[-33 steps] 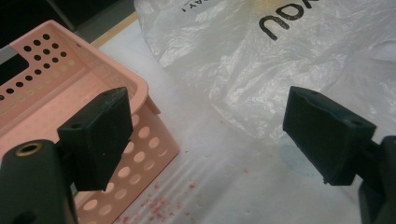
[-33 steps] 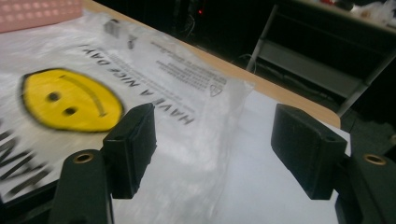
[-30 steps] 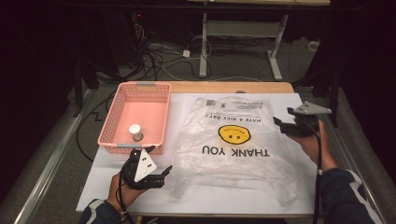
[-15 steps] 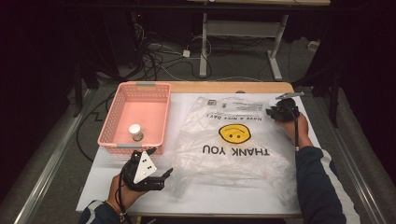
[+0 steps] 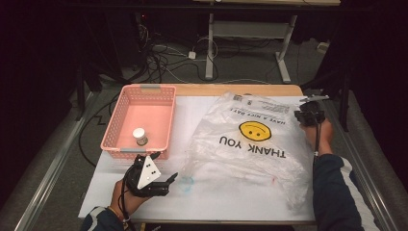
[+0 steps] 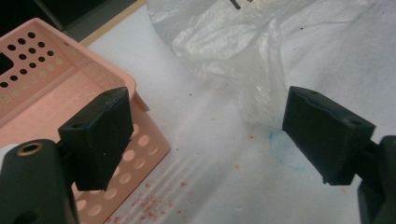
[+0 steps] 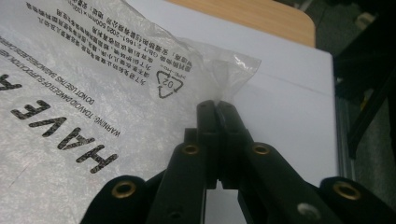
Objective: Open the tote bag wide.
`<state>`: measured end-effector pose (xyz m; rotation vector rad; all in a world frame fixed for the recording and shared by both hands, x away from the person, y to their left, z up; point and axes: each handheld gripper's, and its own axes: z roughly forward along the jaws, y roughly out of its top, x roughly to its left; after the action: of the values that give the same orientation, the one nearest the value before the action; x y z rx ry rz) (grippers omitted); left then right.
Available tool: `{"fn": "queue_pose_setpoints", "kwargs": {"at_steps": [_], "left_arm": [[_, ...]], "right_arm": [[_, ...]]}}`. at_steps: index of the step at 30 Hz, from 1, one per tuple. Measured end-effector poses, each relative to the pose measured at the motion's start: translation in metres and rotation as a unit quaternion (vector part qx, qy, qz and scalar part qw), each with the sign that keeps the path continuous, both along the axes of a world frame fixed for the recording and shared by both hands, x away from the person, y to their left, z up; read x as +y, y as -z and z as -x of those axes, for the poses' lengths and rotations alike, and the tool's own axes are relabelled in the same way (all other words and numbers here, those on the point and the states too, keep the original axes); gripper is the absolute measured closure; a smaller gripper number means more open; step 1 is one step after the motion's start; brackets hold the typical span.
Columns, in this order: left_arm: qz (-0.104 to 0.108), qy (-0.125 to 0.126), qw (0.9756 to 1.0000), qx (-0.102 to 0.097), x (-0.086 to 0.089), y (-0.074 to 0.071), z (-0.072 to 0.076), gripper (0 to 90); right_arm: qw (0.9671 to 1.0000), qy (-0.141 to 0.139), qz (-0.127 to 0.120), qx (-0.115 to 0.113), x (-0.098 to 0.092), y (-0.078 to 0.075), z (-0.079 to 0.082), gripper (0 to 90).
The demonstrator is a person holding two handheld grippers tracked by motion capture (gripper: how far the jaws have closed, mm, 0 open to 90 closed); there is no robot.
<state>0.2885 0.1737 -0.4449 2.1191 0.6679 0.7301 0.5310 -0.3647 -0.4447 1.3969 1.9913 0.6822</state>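
Across table, plastic bag lengthwise

The bag is thin clear plastic, crinkled and faintly glossy, printed in black with a yellow smiley. The basket is pink plastic with a smooth, matt look — its walls are punched with round holes. The sheet covering the table looks like matt white paper, perhaps, over a smooth wooden top. The left gripper has matt black pads — probably rubber.

L gripper jaws wide apart; R gripper jaws just clamped together.
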Motion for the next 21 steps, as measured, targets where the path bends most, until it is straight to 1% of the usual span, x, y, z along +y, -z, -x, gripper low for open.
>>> {"fn": "queue_pose_setpoints", "kwargs": {"at_steps": [1, 2, 3, 4, 5, 6, 7, 8, 9, 10, 11, 14, 16, 17, 18, 19, 20, 21], "left_arm": [[-0.002, -0.001, 1.0000, 0.000, 0.000, 0.000, 0.000, 15.5], [-0.003, -0.001, 1.0000, -0.001, 0.000, 0.000, 0.000, 15.5], [-0.004, -0.001, 1.0000, -0.001, 0.000, 0.000, 0.001, 15.5], [-0.006, -0.001, 1.0000, -0.001, 0.000, 0.000, 0.001, 15.6], [-0.008, -0.002, 1.0000, -0.002, -0.001, 0.000, 0.001, 15.6], [-0.010, -0.003, 0.9999, -0.004, 0.000, 0.000, 0.001, 15.6], [-0.012, -0.004, 0.9999, -0.005, 0.000, 0.000, 0.001, 15.5], [-0.009, -0.005, 0.9999, -0.005, 0.000, 0.000, 0.002, 15.5], [-0.011, -0.006, 0.9999, -0.005, 0.001, 0.000, 0.002, 15.5], [-0.010, -0.007, 0.9999, -0.005, 0.001, 0.001, 0.002, 15.5], [-0.010, -0.008, 0.9999, -0.005, 0.001, 0.001, 0.002, 15.5], [-0.011, -0.009, 0.9999, -0.006, 0.002, 0.001, 0.002, 15.4], [-0.011, -0.008, 0.9999, -0.007, 0.001, 0.000, 0.002, 15.5], [-0.013, -0.008, 0.9999, -0.008, 0.001, 0.000, 0.003, 15.5], [-0.016, -0.007, 0.9998, -0.009, 0.001, 0.000, 0.003, 15.4], [-0.017, -0.006, 0.9998, -0.010, 0.000, 0.000, 0.003, 15.5], [-0.016, -0.005, 0.9998, -0.010, 0.000, -0.001, 0.004, 15.5], [-0.017, -0.005, 0.9998, -0.011, 0.000, -0.001, 0.004, 15.5]], "right_arm": [[1.0000, 0.007, -0.004, 0.001, -0.007, -0.001, 0.002, 90.0], [0.9999, 0.014, -0.002, 0.004, -0.012, -0.002, 0.005, 90.0], [0.9999, 0.014, -0.002, 0.004, -0.012, -0.002, 0.005, 90.0], [0.9996, 0.027, -0.007, 0.006, -0.024, -0.005, 0.012, 90.0], [0.9995, 0.027, -0.017, 0.010, -0.029, -0.007, 0.016, 90.0], [0.9995, 0.027, -0.017, 0.010, -0.029, -0.007, 0.016, 90.0], [0.9996, 0.026, -0.007, 0.002, -0.034, -0.008, 0.027, 90.0], [0.9996, 0.021, -0.008, 0.016, -0.035, -0.008, 0.031, 90.0], [0.9996, 0.021, -0.008, 0.016, -0.035, -0.008, 0.031, 90.0], [0.9999, 0.006, -0.010, 0.005, -0.035, -0.008, 0.045, 90.0], [0.9999, -0.003, -0.010, 0.007, -0.034, -0.008, 0.051, 90.0], [0.9997, -0.023, 0.005, 0.011, -0.029, -0.006, 0.071, 90.0], [0.9991, -0.033, 0.021, 0.015, -0.027, -0.006, 0.082, 89.4], [0.9990, -0.036, 0.022, 0.014, -0.026, -0.007, 0.087, 88.7], [0.9990, -0.038, 0.019, 0.011, -0.026, -0.009, 0.092, 87.1], [0.9990, -0.042, 0.014, 0.010, -0.025, -0.010, 0.097, 83.3], [0.9988, -0.046, 0.014, 0.006, -0.023, -0.012, 0.102, 79.4], [0.9987, -0.048, 0.021, 0.000, -0.021, -0.015, 0.108, 75.5]]}}
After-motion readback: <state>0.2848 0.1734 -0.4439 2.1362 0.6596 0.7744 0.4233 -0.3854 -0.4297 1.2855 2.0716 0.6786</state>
